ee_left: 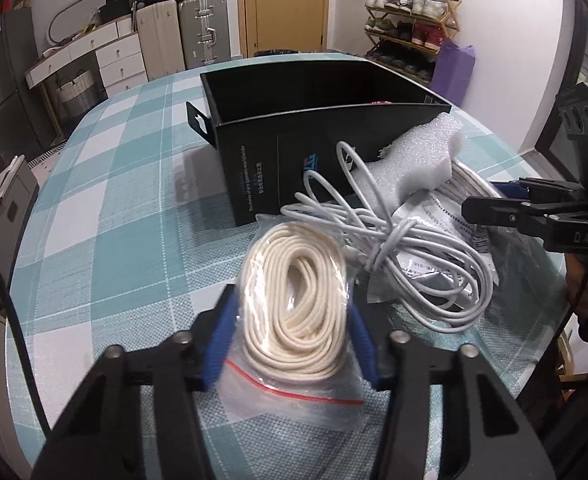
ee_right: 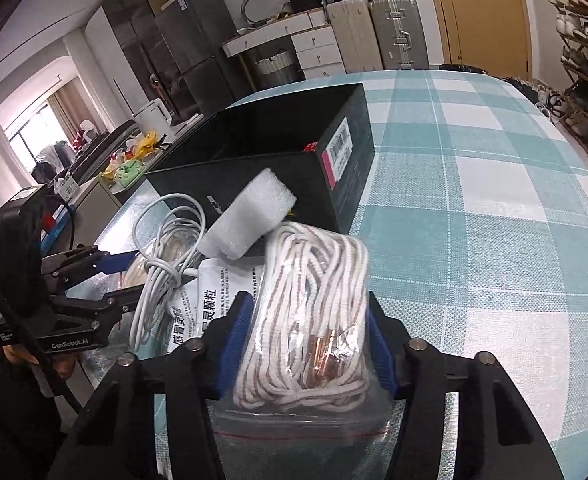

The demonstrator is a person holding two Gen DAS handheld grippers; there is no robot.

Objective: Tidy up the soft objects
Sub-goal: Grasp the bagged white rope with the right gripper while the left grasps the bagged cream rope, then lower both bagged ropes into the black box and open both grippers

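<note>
Two clear zip bags of coiled cord, cream (ee_left: 294, 304) in left gripper's (ee_left: 292, 336) clamp, brown-flecked white (ee_right: 309, 316) in right gripper's (ee_right: 307, 344).

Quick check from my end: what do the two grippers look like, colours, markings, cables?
Both are black, angular two-finger tools with blue pads on the fingers and silver pivot pins. The left gripper carries white "GenRobot.AI" lettering on its side, seen in the right wrist view, with a black cable running beside it. The right gripper shows white letters "DA" on its body and a boxy black housing above.

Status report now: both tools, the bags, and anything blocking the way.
Left tool shut on cream cord bag. Right tool shut on striped rope bag. Black box open ahead; white cable, foam beside.
</note>
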